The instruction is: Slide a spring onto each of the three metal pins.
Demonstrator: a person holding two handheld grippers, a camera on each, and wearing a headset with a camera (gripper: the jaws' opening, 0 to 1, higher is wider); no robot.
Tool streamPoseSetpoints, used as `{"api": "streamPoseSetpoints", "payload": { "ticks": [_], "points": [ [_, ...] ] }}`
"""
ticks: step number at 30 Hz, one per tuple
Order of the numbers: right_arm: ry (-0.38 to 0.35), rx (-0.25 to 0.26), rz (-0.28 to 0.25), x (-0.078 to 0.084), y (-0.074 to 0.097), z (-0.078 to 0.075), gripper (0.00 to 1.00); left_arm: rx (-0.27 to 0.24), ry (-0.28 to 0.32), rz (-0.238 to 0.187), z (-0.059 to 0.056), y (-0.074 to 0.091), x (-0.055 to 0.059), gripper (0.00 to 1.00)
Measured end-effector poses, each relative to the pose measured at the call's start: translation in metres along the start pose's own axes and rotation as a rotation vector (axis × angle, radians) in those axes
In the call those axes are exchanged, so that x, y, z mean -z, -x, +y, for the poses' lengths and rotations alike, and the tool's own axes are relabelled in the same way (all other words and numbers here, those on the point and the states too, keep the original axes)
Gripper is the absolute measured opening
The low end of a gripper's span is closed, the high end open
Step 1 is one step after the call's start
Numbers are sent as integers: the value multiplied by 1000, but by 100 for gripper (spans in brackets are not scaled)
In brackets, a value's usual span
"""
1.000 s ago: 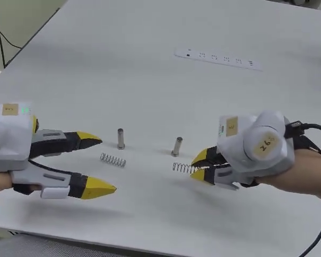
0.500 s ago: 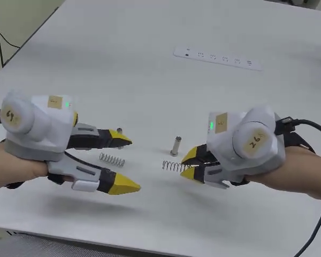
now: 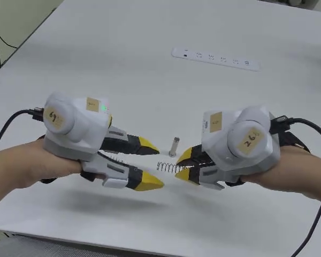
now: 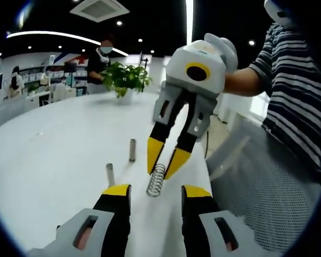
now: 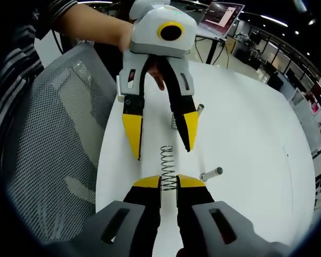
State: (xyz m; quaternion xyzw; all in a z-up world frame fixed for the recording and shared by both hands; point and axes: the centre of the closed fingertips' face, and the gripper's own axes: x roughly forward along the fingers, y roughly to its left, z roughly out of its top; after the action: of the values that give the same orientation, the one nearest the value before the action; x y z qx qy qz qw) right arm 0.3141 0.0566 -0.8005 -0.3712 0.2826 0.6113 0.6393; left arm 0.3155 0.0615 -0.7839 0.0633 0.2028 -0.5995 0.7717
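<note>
My right gripper (image 3: pixel 183 165) is shut on one end of a small coil spring (image 3: pixel 168 167), which sticks out level toward the left. In the right gripper view the spring (image 5: pixel 167 165) rises from between my shut jaws (image 5: pixel 169 183). My left gripper (image 3: pixel 150 164) faces it, open, its yellow tips on either side of the spring's free end without touching it. The left gripper view has the spring (image 4: pixel 156 180) hanging just ahead of my open left gripper (image 4: pixel 157 193). One metal pin (image 3: pixel 175 146) stands upright just behind the spring. Two pins (image 4: pixel 132 150) (image 4: pixel 110 174) stand on the table.
A white power strip (image 3: pixel 214 58) lies far back on the white table (image 3: pixel 123 69). A black cable (image 3: pixel 315 230) trails from the right gripper off the table's near edge. A grey mesh chair (image 5: pixel 59 139) sits beside the table.
My left gripper has swung right, in front of the loose spring and one pin, until its open tips meet the held spring. The right gripper shifted slightly left with its spring.
</note>
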Motion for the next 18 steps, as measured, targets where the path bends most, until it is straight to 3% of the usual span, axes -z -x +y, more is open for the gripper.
{"api": "streamPoseSetpoints", "payload": {
  "ticks": [8, 18],
  "points": [
    [-3, 3, -4, 0, 4, -1, 7, 12, 22, -21, 2, -7, -3, 20],
    [-2, 4, -14, -3, 7, -2, 7, 23, 8, -21, -2, -10, -4, 11]
  ]
}}
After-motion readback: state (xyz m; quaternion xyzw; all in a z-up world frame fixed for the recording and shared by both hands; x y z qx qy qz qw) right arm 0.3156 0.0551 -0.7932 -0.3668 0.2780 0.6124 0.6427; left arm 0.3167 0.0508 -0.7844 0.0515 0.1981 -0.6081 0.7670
